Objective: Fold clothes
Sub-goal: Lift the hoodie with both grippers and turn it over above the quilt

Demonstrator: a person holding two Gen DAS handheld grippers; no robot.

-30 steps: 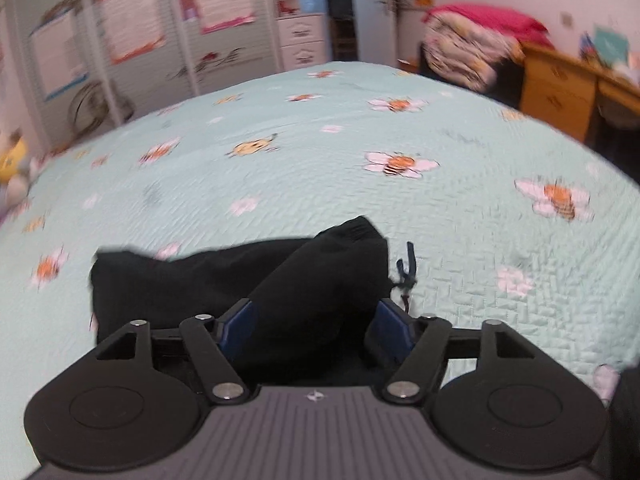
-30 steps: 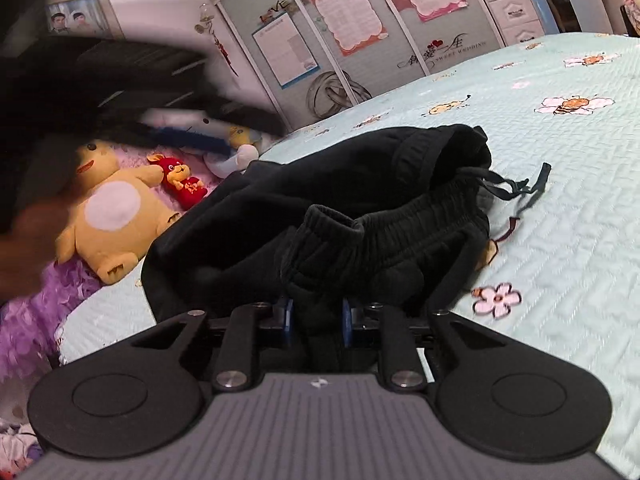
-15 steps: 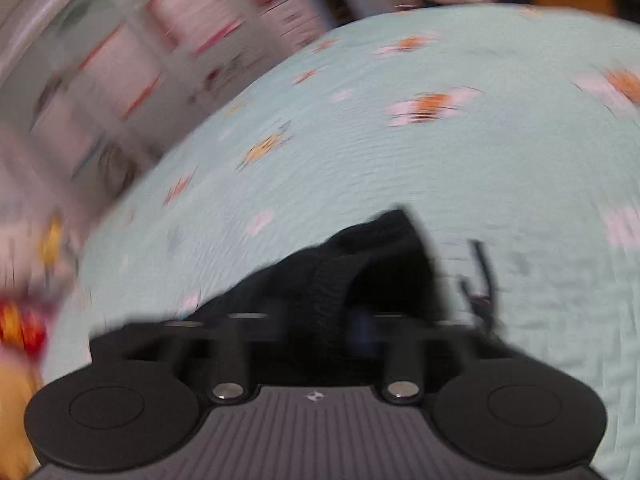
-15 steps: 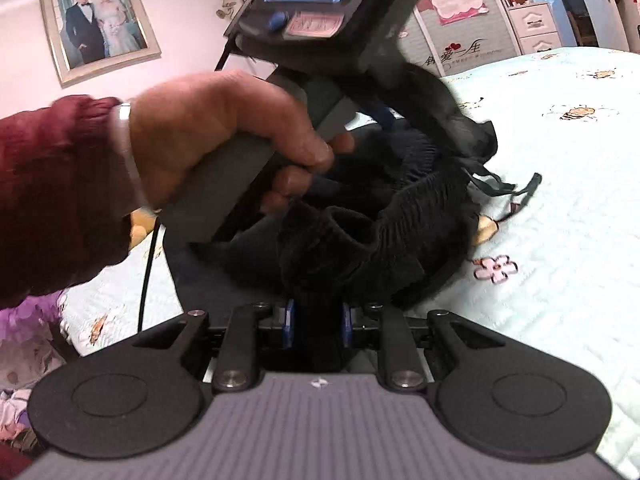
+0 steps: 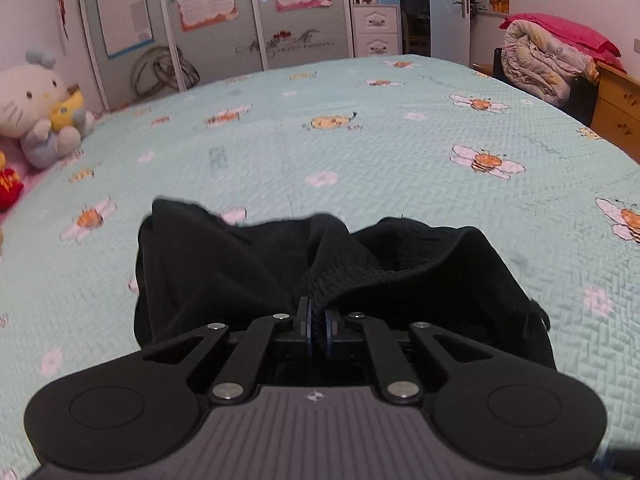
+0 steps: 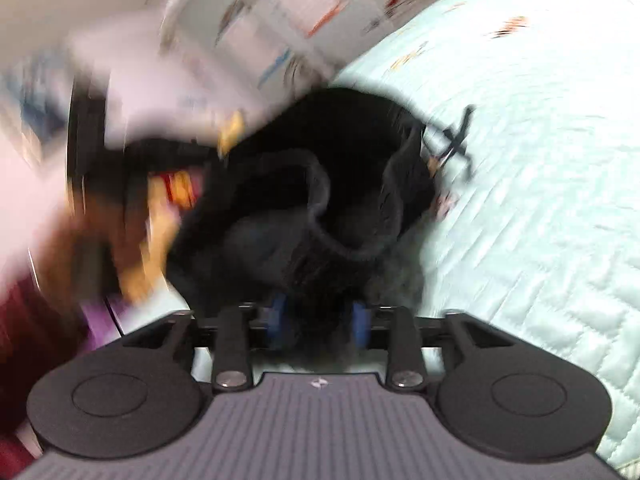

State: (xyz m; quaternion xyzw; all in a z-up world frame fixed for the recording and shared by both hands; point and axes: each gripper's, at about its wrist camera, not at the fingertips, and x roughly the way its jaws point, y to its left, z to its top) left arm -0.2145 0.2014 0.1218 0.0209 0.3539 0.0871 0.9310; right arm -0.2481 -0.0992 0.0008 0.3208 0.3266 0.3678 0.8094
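Left wrist: left tongs (image 5: 319, 322) clenched on black garment (image 5: 248, 264); right tongs (image 6: 320, 320) just released, garment between.

Bedspread (image 5: 400, 168): pale green, quilted, printed with bees and small flowers; covers the whole bed. White cat plush (image 5: 28, 108) at far left edge, upright, yellow toy held against its front. Red plush (image 5: 10, 188) just below it, partly cut off. Wardrobe (image 5: 224, 32) behind the bed, grey sliding doors, three posters taped on. White drawer unit (image 5: 376, 34) to its right. Rolled quilt (image 5: 540, 64) with red pillow (image 5: 568, 36) on top, far right. Wooden dresser (image 5: 618, 108) beside them. Right wrist view blurred.
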